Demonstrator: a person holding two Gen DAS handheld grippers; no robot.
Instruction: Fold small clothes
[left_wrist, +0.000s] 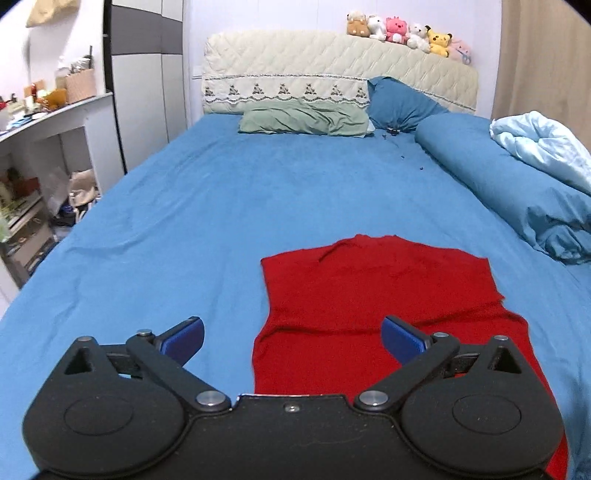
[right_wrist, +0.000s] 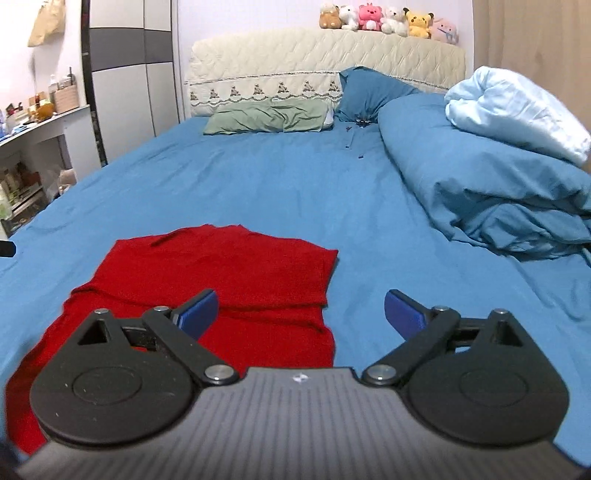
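A small red garment (left_wrist: 376, 295) lies flat on the blue bed sheet (left_wrist: 221, 206), with a fold line across its middle. It also shows in the right wrist view (right_wrist: 229, 273). My left gripper (left_wrist: 291, 338) is open and empty, held above the garment's near left edge. My right gripper (right_wrist: 301, 314) is open and empty, held above the garment's near right edge. The garment's nearest hem is hidden behind both gripper bodies.
A rolled blue duvet (left_wrist: 517, 184) with a pale blue blanket (right_wrist: 517, 110) lies along the bed's right side. A green pillow (left_wrist: 303, 118) and a blue pillow (left_wrist: 399, 103) lie at the cream headboard (left_wrist: 332, 62). A cluttered white shelf (left_wrist: 44, 147) stands on the left.
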